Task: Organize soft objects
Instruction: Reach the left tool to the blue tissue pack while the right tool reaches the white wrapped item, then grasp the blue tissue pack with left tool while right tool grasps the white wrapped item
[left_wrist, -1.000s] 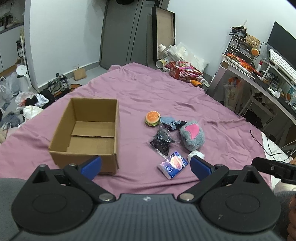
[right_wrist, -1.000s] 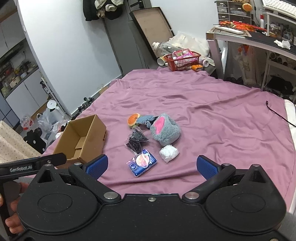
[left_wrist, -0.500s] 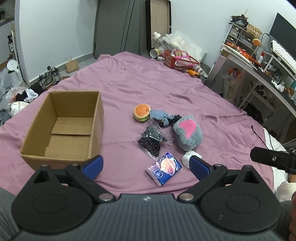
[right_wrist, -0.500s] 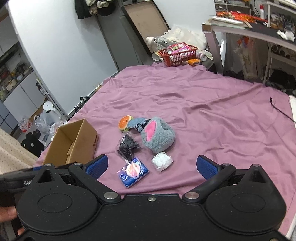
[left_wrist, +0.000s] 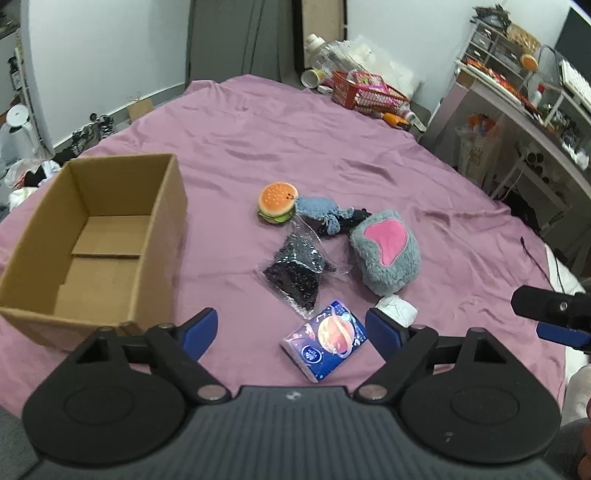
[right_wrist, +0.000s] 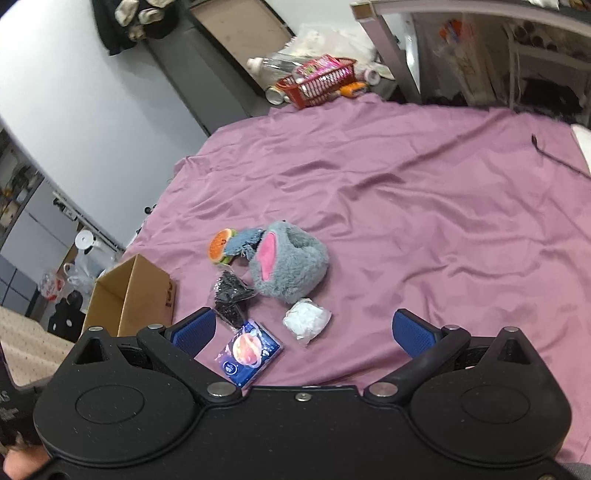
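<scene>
The bed (left_wrist: 332, 147), under its purple sheet, fills most of my view, and everything I have to sort lies on it. The empty cardboard box (left_wrist: 92, 236) sits at the left of the left wrist frame. Right of centre is the grey plush (left_wrist: 386, 251) with its pink patch; beside it lie the black bag (left_wrist: 295, 269), the burger toy (left_wrist: 277, 202), then the blue tissue pack (left_wrist: 325, 339) and the white wad (left_wrist: 397, 308).

My left claw (left_wrist: 291, 332) is spread wide and holds nothing; the tissue pack lies directly ahead, between its fingers, long axis slanting from upper right to lower left. My right claw (right_wrist: 303, 332) is also wide and empty, with the wad just ahead of centre. I judge the left hand nearer the pack, with the box on its own side.
</scene>
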